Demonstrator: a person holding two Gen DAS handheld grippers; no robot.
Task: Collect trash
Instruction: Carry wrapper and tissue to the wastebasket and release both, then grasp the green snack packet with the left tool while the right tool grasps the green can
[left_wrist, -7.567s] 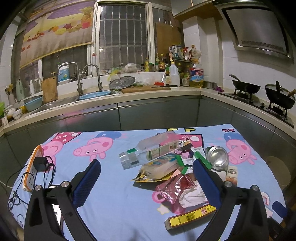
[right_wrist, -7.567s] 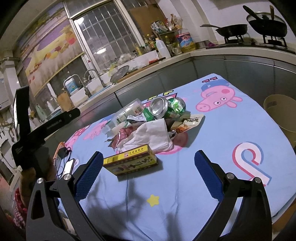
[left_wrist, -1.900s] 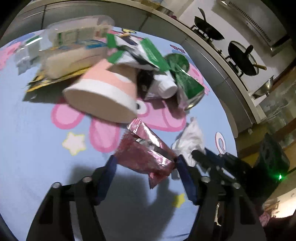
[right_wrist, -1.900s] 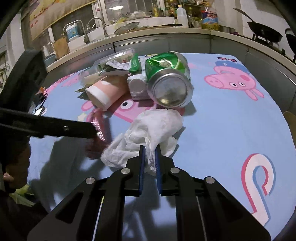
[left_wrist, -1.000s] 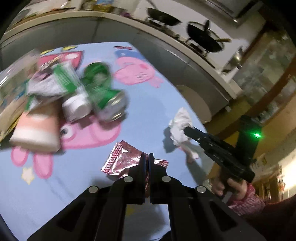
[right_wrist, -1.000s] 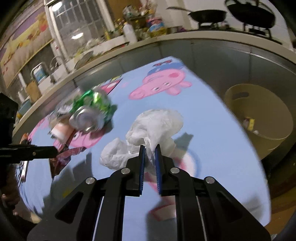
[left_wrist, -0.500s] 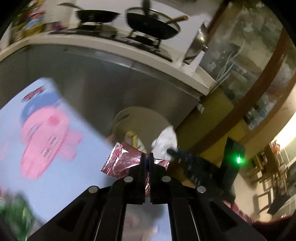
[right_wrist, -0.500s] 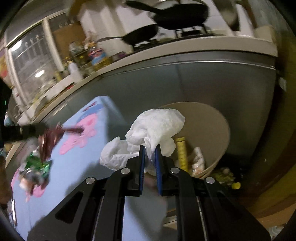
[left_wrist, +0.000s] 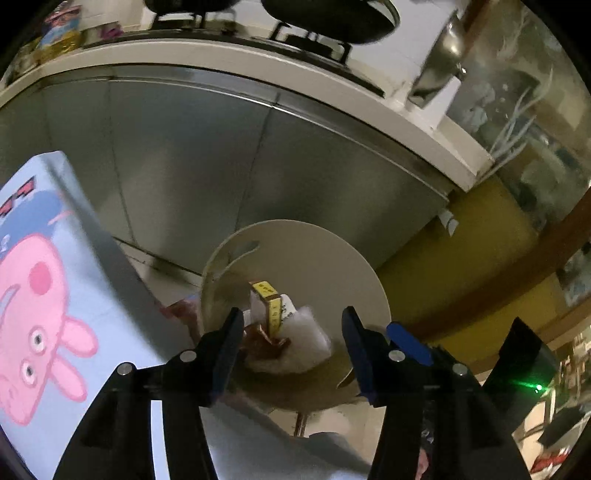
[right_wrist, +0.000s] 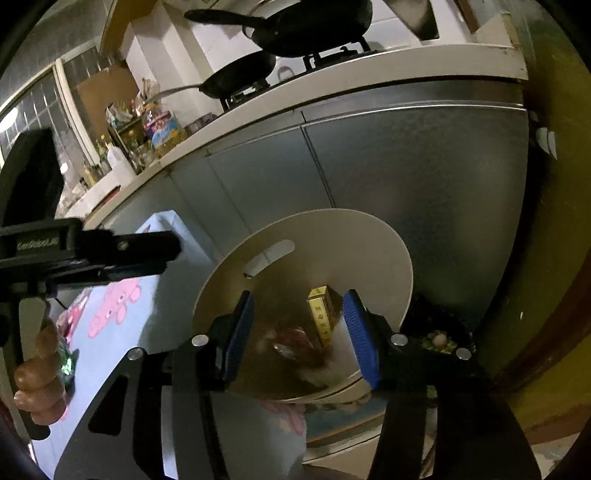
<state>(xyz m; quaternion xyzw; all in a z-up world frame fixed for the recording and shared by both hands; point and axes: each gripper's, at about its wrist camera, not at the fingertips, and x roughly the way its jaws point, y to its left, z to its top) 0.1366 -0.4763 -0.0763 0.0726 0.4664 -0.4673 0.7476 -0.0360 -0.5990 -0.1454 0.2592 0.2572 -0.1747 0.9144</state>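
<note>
Landmark: I place everything from the beige waste bin (left_wrist: 332, 258), which stands on the floor against the steel cabinet fronts (left_wrist: 184, 155), just off the edge of the table with the blue cartoon-pig cloth (left_wrist: 44, 280).
Left gripper (left_wrist: 291, 343): I see it hanging over the bin's near rim, jaws opening, about half apart, nothing between the pads.
Right gripper (right_wrist: 297, 336): also over the bin's mouth, jaws opening to a similar gap, holding nothing.
Trash: the white crumpled tissue (left_wrist: 306, 339), the red foil wrapper (left_wrist: 264, 338) and the yellow box (left_wrist: 269, 302) all lie inside the bin.
Box axis: its long side stands nearly upright, leaning against the bin's inner wall, one end up.
Left view only: the tissue shows clearly as a white heap just beside the box; the right gripper's blue pad and a green light on its body appear on the bin's right.
Right view only: the bin's handle slot (right_wrist: 269, 254), the hand (right_wrist: 40, 380) gripping the left tool on the bin's left, pans (right_wrist: 295, 22) on the stove above the bin, and small scraps (right_wrist: 437, 341) on the floor to the bin's right.
Blur: in the right view the wrapper (right_wrist: 291, 341) is smeared and I cannot make out the tissue for certain.
</note>
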